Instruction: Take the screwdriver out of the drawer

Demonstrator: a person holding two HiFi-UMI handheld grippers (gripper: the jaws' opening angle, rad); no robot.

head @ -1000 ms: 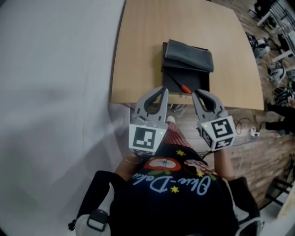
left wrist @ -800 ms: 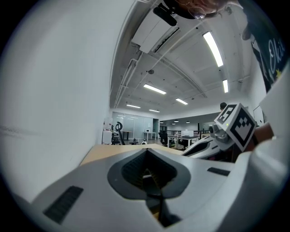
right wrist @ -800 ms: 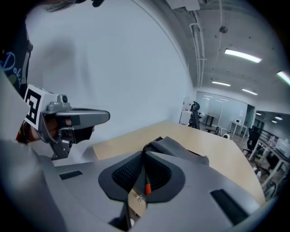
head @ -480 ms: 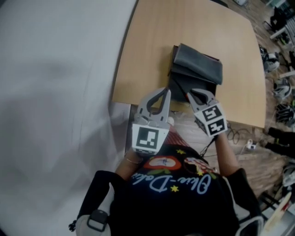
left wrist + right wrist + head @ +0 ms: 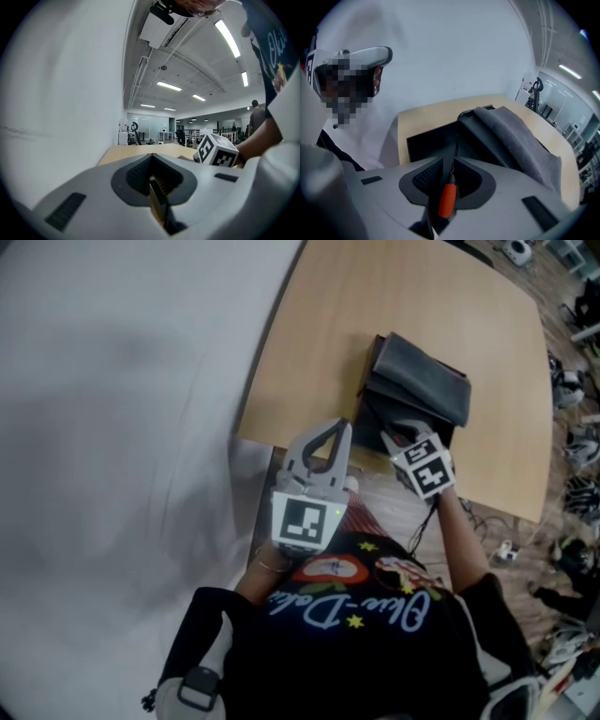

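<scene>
The screwdriver [image 5: 447, 199] has an orange handle and a thin dark shaft. It lies between the jaws of my right gripper [image 5: 447, 164], which is shut on it over the open black drawer [image 5: 433, 140]. A grey cloth [image 5: 515, 136] is draped over the drawer box. In the head view the right gripper [image 5: 397, 433] reaches into the drawer [image 5: 375, 418] at the table's near edge and hides the screwdriver. My left gripper [image 5: 336, 429] hangs shut and empty just left of it, off the table edge. The left gripper [image 5: 151, 157] holds nothing.
The wooden table [image 5: 375, 296] bears only the drawer box and its cloth [image 5: 417, 381]. A white surface [image 5: 112, 427] fills the left side. Cables [image 5: 497, 531] and shoes lie on the wood floor to the right. The right gripper's marker cube [image 5: 215, 151] shows beside the left jaws.
My right gripper moved forward from the table edge into the drawer and closed on the screwdriver's handle. The left gripper has barely moved. The head view shifted left.
</scene>
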